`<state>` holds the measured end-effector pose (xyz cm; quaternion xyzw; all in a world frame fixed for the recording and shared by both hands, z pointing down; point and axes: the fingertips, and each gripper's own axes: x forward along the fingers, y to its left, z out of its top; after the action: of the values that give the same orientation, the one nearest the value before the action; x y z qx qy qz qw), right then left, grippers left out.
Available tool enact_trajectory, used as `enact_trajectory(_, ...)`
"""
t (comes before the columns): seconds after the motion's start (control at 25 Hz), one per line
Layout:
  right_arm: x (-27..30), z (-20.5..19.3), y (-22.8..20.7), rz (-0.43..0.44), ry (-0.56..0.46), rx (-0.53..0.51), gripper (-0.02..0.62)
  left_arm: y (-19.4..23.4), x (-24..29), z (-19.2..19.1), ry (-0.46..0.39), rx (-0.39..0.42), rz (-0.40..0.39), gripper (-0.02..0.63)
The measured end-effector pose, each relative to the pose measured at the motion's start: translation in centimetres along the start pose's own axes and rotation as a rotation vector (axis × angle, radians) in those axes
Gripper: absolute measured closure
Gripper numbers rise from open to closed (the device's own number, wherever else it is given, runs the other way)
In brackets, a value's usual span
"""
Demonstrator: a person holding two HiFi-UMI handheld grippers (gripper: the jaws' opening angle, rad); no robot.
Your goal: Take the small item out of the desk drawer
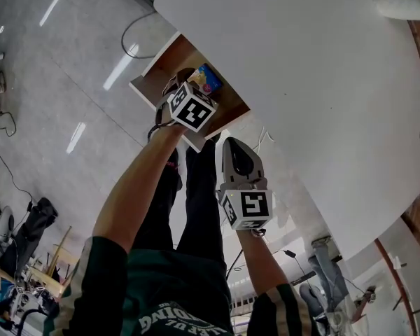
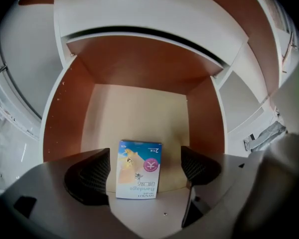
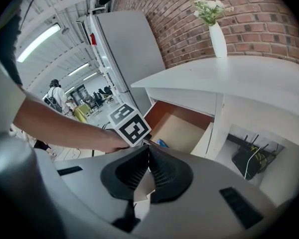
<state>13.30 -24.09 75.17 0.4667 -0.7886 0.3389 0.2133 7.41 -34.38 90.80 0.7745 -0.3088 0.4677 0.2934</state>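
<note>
Box (image 2: 138,169) blue-white, pink roundel; drawer (image 2: 60,118) red-brown walls, seemingly beige floor; desk (image 1: 301,82) white.

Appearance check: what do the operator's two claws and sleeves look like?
Left claw and right claw: grey moulded bodies, black ribbed pads, each carrying a white cube with black square markers. No cables are visible on them. The person wears a dark green short-sleeved jersey with white-striped cuffs.
</note>
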Motion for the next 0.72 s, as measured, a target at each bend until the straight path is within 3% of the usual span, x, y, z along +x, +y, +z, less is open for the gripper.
enact_trajectory(0.32,-1.0,-2.2,-1.0,-0.012,0.074,0.026,0.571,0.9,3.4,-1.3,0.056,-0.010,0.007,0.156)
enact_trajectory(0.72,-1.7,-3.2,-2.5,-0.037,0.124,0.074,0.571,0.3,5.4,-0.9,0.091,0.040,-0.003,0.156)
